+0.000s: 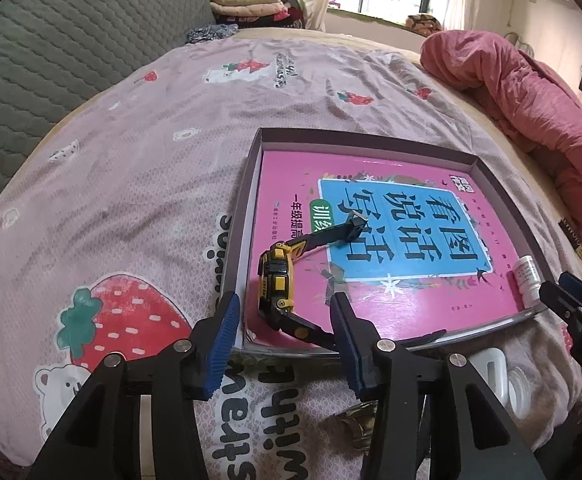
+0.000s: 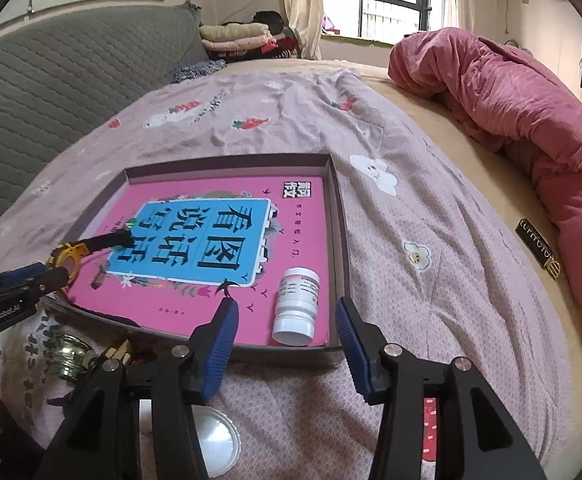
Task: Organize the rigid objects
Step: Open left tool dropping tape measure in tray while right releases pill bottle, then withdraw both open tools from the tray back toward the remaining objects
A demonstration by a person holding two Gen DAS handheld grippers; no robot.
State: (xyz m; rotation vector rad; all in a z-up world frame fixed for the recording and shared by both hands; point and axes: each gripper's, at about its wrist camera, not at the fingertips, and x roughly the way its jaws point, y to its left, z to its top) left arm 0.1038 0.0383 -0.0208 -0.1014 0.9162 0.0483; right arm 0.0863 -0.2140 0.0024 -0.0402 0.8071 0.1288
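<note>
A shallow cardboard tray [image 2: 337, 208] with low upright walls lies on the bed [image 2: 431, 280], and a glossy pink book [image 2: 195, 300] fills nearly all of its floor, leaving only thin strips of bare bottom along the left and far walls. The quilted bedspread runs wide and open to the left of the tray and beyond its far wall; to the right it is open as far as a bunched pink duvet [image 2: 531, 120].

The left tongs [image 1: 283, 320] are released, their ribbed blue pads standing apart over the tray's near left corner. A black-and-yellow wristwatch [image 1: 276, 284] rests on edge on the book between them, neither pad pressing it; its near strap reaches toward the right-hand pad (whether it touches I cannot tell), and its far strap lies out across the blue title panel.

The right tongs [image 2: 287, 320] are likewise released, straddling the tray's near right corner. A white cylindrical plastic bottle [image 2: 295, 306] lies on its side on the book between the pads, cap toward the camera, clear of both and close to the right wall.

On the bedspread just outside the near wall lie a shiny metallic piece [image 2: 69, 354], a round white lid [image 2: 215, 440] and a white looped object [image 1: 491, 372], all crowded under the tongs' arms. A grey quilted headboard [image 1: 71, 40] bounds the bed at left.
</note>
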